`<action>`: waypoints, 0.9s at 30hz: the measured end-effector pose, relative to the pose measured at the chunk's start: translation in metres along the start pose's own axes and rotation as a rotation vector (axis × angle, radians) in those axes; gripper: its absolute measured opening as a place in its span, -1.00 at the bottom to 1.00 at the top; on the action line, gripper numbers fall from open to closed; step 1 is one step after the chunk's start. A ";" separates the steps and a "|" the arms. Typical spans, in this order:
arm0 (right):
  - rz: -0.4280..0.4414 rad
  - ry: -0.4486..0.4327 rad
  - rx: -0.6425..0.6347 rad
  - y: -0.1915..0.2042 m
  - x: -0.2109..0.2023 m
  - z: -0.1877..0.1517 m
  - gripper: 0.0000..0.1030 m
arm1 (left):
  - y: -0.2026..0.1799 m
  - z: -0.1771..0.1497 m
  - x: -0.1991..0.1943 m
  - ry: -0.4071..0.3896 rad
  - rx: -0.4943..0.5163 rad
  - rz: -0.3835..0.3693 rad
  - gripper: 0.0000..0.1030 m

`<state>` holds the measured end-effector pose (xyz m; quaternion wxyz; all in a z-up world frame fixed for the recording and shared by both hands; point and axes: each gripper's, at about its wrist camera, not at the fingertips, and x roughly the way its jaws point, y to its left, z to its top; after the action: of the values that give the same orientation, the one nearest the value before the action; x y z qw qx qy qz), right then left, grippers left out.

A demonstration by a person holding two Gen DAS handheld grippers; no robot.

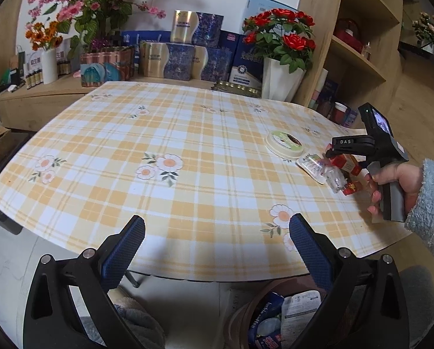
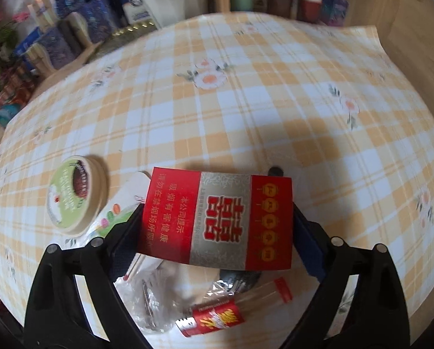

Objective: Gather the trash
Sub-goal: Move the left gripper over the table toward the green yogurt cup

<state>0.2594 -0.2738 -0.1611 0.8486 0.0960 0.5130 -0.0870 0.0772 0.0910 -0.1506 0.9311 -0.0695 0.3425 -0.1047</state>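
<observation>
Red cigarette pack (image 2: 217, 218) sits between the right gripper (image 2: 217, 226) pads, one blue pad against each short end; jaws closed onto it at pack width. Whether it is lifted clear of the table cannot be told; in the left wrist view the pack (image 1: 345, 161) appears at or just above the litter pile.

Remaining litter around it, right wrist view: round green-lidded tub (image 2: 76, 195) at 9 o'clock of the pack, a white wrapper (image 2: 121, 203) between tub and pack, crumpled clear plastic (image 2: 153, 302) at 7 o'clock, small red packet (image 2: 214, 320) at 6 o'clock. All lie on the checked tablecloth (image 2: 275, 101).

Progress, judged: partway. The bin (image 1: 272, 317) on the floor under the near table edge already holds several wrappers; at least four pieces remain on the table besides the held pack.

Pose: right hand (image 1: 397, 180) grips the handle near the table's right edge, at 3 o'clock in the left wrist view, tool pointing left across the pile. Left gripper (image 1: 217, 241) hangs wide open and empty over the near table edge, above the bin.
</observation>
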 end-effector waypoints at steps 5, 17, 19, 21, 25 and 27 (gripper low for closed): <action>0.027 -0.077 -0.055 -0.012 -0.027 -0.002 0.75 | -0.010 0.015 0.014 0.012 0.015 -0.032 0.88; 0.090 -0.207 -0.106 -0.071 -0.089 -0.042 0.75 | -0.066 0.072 0.058 0.056 0.061 -0.121 0.88; 0.092 -0.217 -0.101 -0.080 -0.093 -0.050 0.75 | -0.076 0.075 0.062 0.054 0.071 -0.120 0.88; 0.090 -0.223 -0.097 -0.086 -0.096 -0.057 0.75 | -0.083 0.077 0.065 0.050 0.083 -0.118 0.89; 0.086 -0.228 -0.102 -0.095 -0.097 -0.072 0.75 | -0.095 0.077 0.073 0.049 0.117 -0.127 0.89; 0.084 -0.232 -0.107 -0.098 -0.097 -0.076 0.75 | -0.099 0.076 0.079 0.055 0.133 -0.125 0.89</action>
<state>0.1256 -0.3446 -0.1171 0.9089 0.0613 0.4110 -0.0343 0.1710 -0.0195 -0.1224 0.9155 -0.0256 0.3552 -0.1870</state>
